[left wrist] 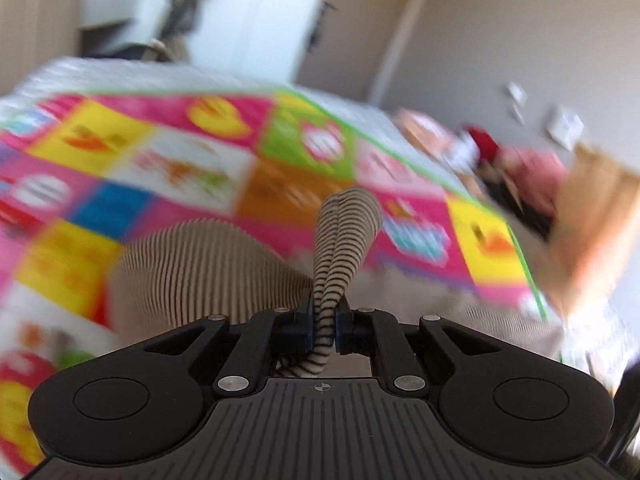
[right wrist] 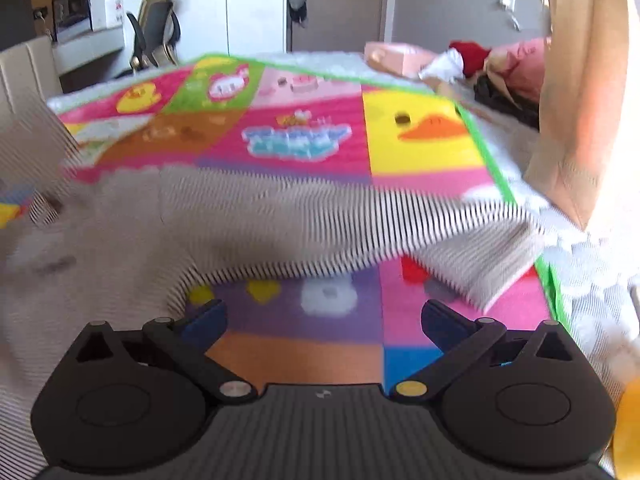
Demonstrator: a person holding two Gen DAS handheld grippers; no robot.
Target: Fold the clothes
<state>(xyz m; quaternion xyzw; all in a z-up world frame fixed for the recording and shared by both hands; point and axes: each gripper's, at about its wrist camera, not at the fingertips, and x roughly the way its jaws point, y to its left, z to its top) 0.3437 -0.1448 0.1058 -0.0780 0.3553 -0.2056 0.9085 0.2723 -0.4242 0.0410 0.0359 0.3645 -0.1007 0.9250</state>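
Fold step underway: left gripper point(left wrist: 323, 320) pinches striped garment point(left wrist: 208, 268), right gripper point(right wrist: 324, 320) spread empty; next, grasp near-right hem.

Garment point(right wrist: 280, 216) beige with thin black stripes; mat point(right wrist: 424, 136) multicoloured cartoon squares.

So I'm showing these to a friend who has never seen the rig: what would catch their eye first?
Probably the bright cartoon play mat, with its yellow duck square, spread under everything. Next, the striped garment lying across the mat, one bunched fold clamped in the shut left gripper. The right gripper is wide open over bare mat, with a brown paper bag standing at the right.
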